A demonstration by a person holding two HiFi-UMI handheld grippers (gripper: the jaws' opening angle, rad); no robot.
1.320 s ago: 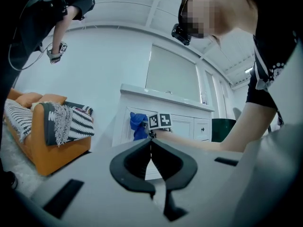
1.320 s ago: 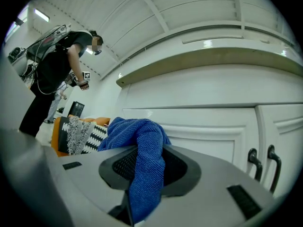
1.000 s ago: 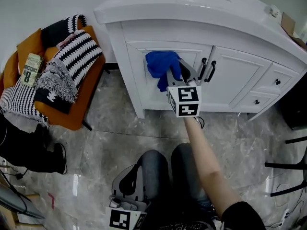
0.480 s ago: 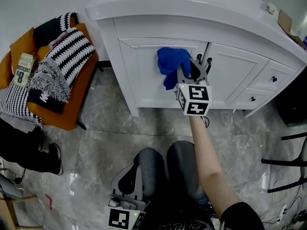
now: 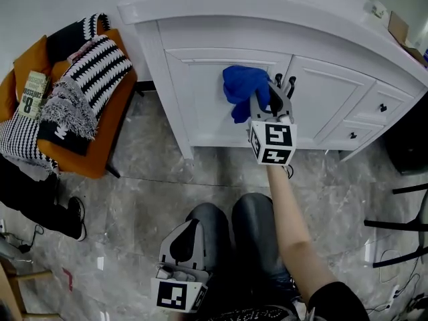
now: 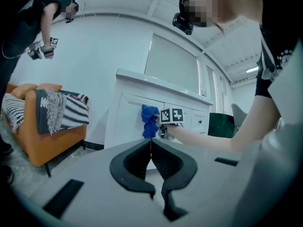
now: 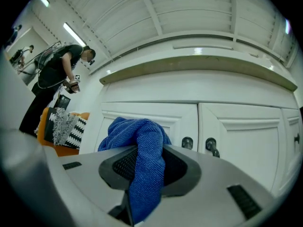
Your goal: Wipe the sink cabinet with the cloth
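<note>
Blue cloth [image 5: 239, 85] held at the white cabinet [image 5: 200, 112] door.
The bunched, nubbly cloth is clamped in the right gripper [image 5: 266, 100] near the panelled door's upper right corner, beside dark knobs [image 7: 187, 142]; contact cannot be made out. The left gripper [image 6: 151, 148] is seen with jaws together, empty.

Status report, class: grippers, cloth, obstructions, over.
Right gripper shut on blue cloth, at the cabinet door. Left gripper shut, empty, down by the lap. Door handles close beside cloth.
</note>
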